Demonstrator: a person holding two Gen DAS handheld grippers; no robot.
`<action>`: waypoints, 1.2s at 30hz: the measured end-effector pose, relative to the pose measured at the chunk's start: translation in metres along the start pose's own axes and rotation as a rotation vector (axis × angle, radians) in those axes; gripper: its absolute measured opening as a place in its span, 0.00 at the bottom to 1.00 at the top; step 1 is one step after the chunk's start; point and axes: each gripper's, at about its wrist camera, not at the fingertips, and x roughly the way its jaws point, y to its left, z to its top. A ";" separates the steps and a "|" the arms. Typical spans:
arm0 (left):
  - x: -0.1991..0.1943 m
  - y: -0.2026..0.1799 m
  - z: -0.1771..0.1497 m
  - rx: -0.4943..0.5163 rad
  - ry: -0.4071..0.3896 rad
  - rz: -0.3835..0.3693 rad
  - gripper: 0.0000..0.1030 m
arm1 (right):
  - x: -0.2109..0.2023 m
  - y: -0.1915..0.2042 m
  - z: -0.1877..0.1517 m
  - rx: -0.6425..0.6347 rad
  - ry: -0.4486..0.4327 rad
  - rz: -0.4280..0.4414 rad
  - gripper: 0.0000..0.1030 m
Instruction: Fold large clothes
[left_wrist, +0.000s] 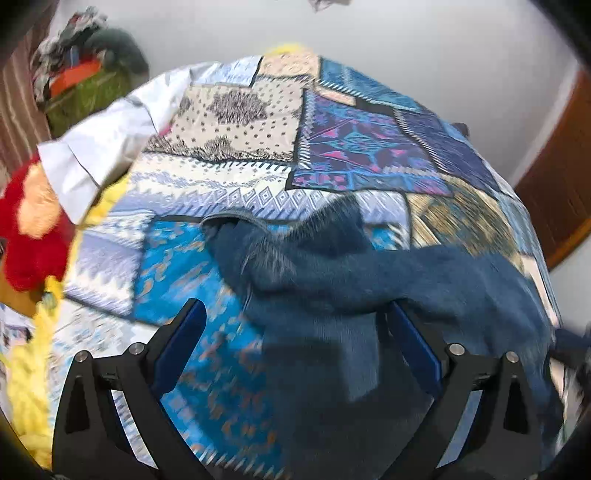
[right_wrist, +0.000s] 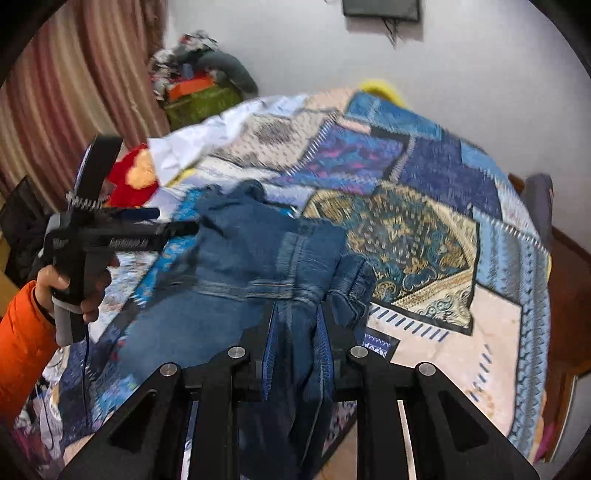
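Blue denim, a crumpled pair of faded jeans (right_wrist: 258, 266), lies bunched in the lower centre of both views on the patchwork-printed bedspread in blues, creams and gold (right_wrist: 424, 236). Your right gripper (right_wrist: 295, 350) is clamped on a thick fold of the jeans, its ribbed blue pads (right_wrist: 320, 347) pressed against gathered cloth on either side. Your left gripper (left_wrist: 295, 339) stands wide apart, with denim lying between its fingers but nothing pinched; in the right view you hold it by its handle at middle left, over the garment's far end. Both views are blurred, so seams and the waistband cannot be placed with certainty. Risk one: the right grip appears to hold several layers at once, so lifting from here would likely drag the whole bundle instead of spreading it. Risk two: closing the left tool where it stands could catch bedspread along with denim, since the two lie touching. Risk three: a white crumpled sheet (left_wrist: 103, 147) and a red plush toy (left_wrist: 33, 229) sit near the upper-left bed edge and could foul a wide spread.
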 end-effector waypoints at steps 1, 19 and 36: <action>0.008 0.000 0.004 -0.010 0.014 -0.001 0.97 | 0.008 -0.005 -0.003 0.018 0.011 0.005 0.16; -0.084 0.021 -0.044 0.132 -0.056 0.085 0.97 | -0.054 -0.039 -0.031 0.105 -0.049 -0.019 0.16; -0.105 0.039 -0.131 0.092 0.026 0.016 0.97 | 0.002 -0.003 -0.050 -0.059 -0.005 -0.221 0.92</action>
